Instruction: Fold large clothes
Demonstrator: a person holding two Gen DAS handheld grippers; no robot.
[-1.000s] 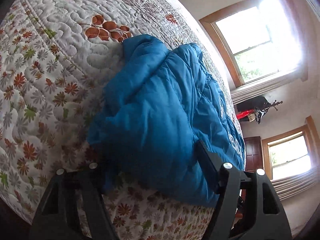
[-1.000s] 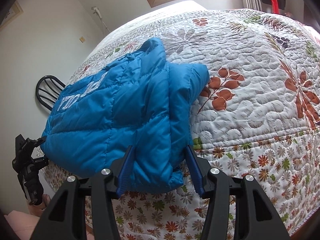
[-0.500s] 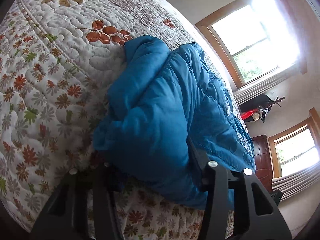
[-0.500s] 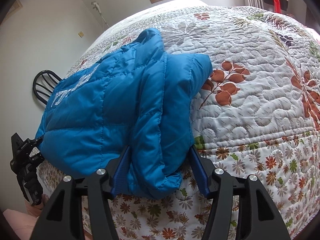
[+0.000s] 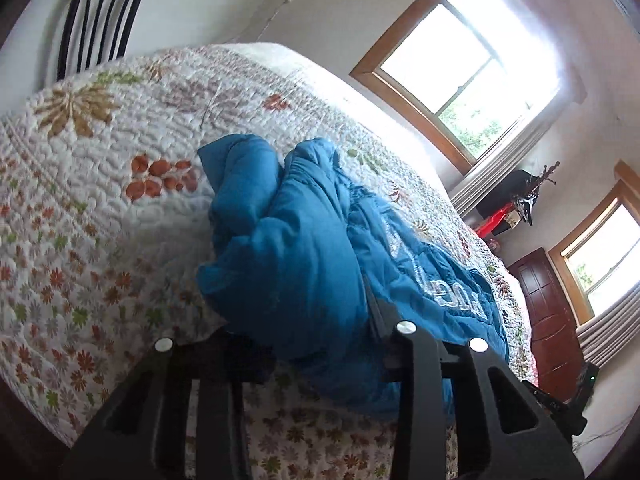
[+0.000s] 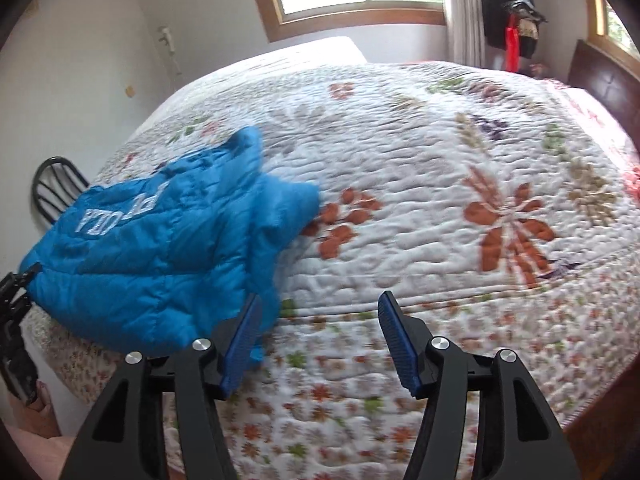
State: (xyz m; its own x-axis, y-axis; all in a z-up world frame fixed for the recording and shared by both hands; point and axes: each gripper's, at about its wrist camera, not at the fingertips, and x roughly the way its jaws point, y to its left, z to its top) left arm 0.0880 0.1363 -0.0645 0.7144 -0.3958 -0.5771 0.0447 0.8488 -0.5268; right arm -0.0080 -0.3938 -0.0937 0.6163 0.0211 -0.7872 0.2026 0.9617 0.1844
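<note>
A blue padded jacket (image 5: 304,248) with white lettering lies bunched at the near edge of the bed; it also shows in the right wrist view (image 6: 160,248). My left gripper (image 5: 308,332) has the jacket's hem bulging between its two fingers, which stand wide apart with fabric filling the gap. My right gripper (image 6: 320,340) is open and empty, off to the right of the jacket, its left blue pad (image 6: 244,340) just beside the jacket's edge.
The bed carries a white floral quilt (image 6: 440,200). A black chair (image 5: 96,20) stands beyond the bed, seen also in the right wrist view (image 6: 56,184). Windows (image 5: 460,68), a dark wooden door (image 5: 552,320) and hanging clothes (image 6: 512,12) line the walls.
My right gripper has let go of the jacket, opened wider and swung right, clear of it. My left gripper has drawn back and tilted up, still around the hem.
</note>
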